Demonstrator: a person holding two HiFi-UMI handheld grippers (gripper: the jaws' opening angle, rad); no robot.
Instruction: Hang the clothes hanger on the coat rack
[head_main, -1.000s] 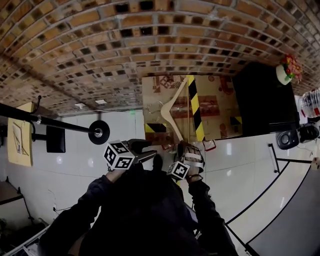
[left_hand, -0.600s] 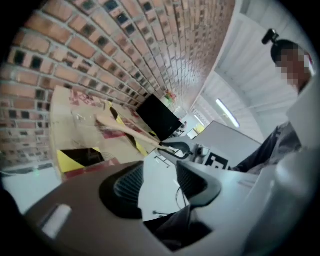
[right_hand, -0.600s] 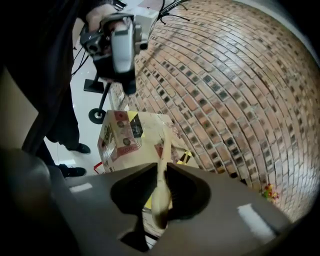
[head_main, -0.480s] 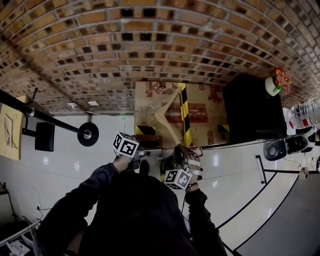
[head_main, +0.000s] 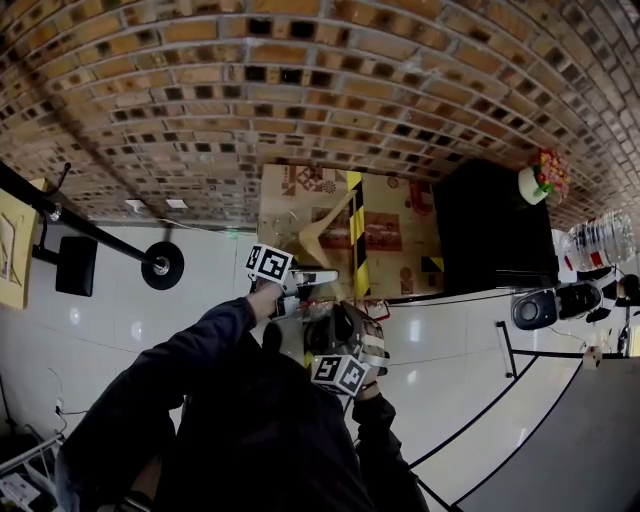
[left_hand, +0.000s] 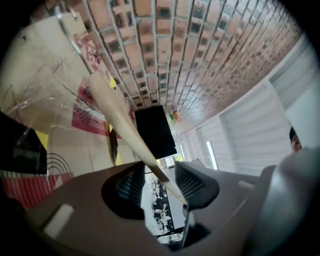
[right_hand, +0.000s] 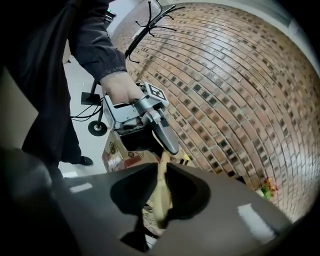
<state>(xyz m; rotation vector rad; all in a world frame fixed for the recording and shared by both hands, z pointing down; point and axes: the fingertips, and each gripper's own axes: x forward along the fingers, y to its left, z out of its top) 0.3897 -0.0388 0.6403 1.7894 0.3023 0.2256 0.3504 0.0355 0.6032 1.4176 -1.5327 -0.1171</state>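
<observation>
While the fingers of the right gripper (right_hand: 162, 170) pinch the hanger (right_hand: 161, 197) and those of the left gripper (left_hand: 161, 180) are closing loosely around it farther along, it may swivel and slip free before reaching the coat rack (right_hand: 150, 20), well apart from both.

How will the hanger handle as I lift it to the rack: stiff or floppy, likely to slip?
Probably stiff: the hanger looks wooden and its arm runs straight. Likely light, being slim. It may pivot in the right gripper, which pinches one narrow arm; the left gripper is closing with an arm between its jaws.
</observation>
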